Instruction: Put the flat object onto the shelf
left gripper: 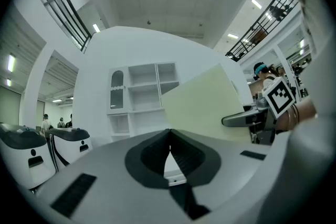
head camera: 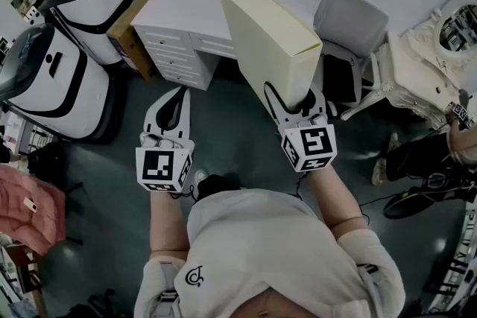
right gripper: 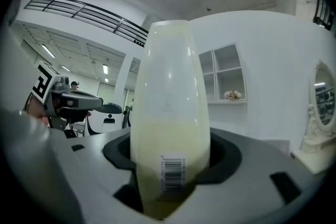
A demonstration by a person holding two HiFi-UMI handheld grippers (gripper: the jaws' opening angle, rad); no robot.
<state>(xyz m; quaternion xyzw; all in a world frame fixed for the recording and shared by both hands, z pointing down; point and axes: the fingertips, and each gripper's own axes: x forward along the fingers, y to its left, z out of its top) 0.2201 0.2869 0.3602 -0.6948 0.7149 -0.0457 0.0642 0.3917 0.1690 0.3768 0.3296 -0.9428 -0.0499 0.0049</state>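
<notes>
1. One pale-yellow flat object (head camera: 272,41) stands on edge in front of the white shelf (left gripper: 143,93), short of it and not touching it. With its narrow side towards the shelf, it looks ready to slide into a compartment like a book
2. Right gripper (head camera: 296,102) clamps the end of the object farthest from the shelf, both jaws pressed on its broad faces. Holding it by the tail leaves the leading end free to enter first
3. Left gripper (head camera: 176,94) hangs alongside, equally short of the shelf, its jaws closed together on nothing. It is probably kept aside to steady or nudge the object later
4. White desk with drawers (head camera: 186,30) stands at the foot of the shelf, on the person's side, so the object likely has to travel in above it
</notes>
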